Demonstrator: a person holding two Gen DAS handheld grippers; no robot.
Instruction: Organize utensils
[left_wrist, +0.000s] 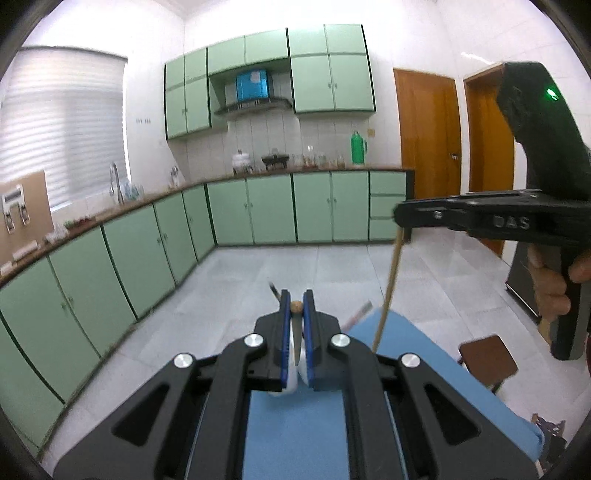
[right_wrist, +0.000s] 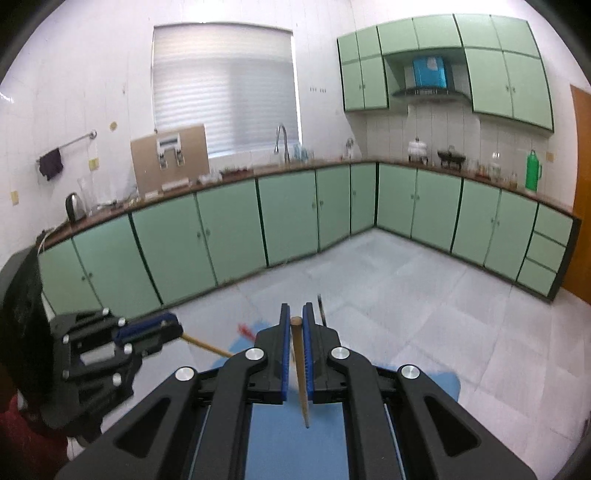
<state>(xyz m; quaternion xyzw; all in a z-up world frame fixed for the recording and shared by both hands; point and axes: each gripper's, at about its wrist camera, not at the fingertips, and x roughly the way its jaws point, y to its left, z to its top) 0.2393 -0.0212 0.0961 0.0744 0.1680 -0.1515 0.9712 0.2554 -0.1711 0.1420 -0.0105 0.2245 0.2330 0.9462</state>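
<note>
Each chopstick (right_wrist: 301, 376) hangs clamped near its top between closed fingers (right_wrist: 283, 354), left gripper (left_wrist: 295, 325) and right gripper (right_wrist: 295, 332) alike, above the blue worktop (left_wrist: 295, 435), so I'd carry them level, tips apart.

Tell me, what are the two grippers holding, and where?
Each holds one wooden stick near its top end: left gripper on stick, right gripper on stick.
</note>
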